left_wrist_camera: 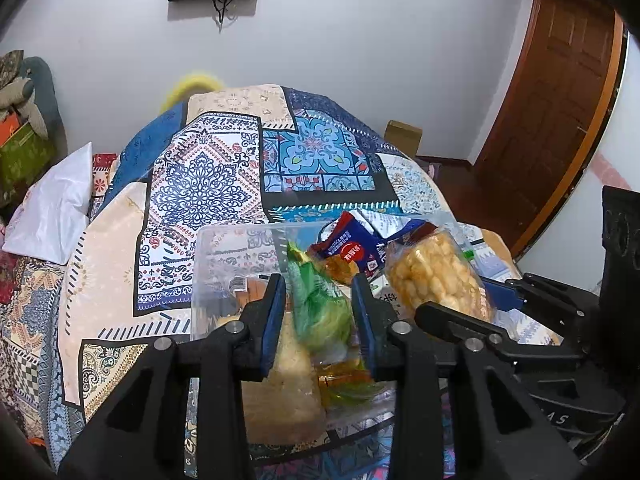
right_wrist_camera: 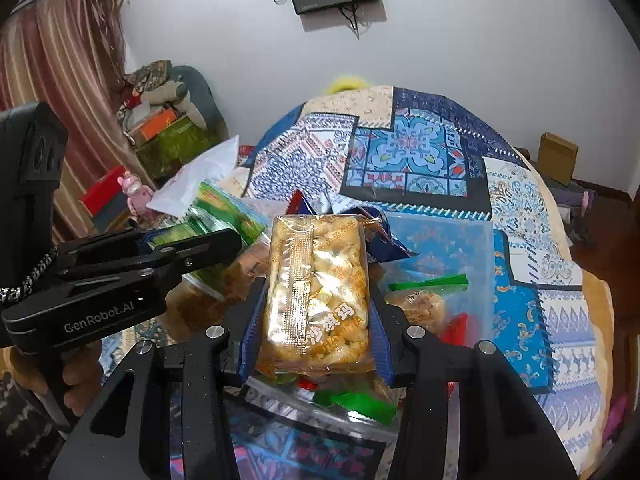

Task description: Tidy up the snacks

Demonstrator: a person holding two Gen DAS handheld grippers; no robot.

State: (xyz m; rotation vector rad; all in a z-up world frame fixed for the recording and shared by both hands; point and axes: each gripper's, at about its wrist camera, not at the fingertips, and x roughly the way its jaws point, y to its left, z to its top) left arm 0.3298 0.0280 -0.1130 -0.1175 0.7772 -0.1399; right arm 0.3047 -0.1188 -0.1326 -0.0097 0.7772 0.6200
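My left gripper hangs over a clear plastic container. A green snack packet stands loosely between its blue pads, with a slim gap on the left side, so the jaws are open. Under it in the container lie a pale rice cake and an orange packet. My right gripper is shut on a clear pack of golden puffed snack, held upright above the container. That pack shows at the right of the left wrist view, beside a red and blue packet.
A patterned patchwork cloth covers the round table. A white bag lies at its left edge and a cardboard box stands behind it. A wooden door is on the right. A hand holds the left gripper's handle.
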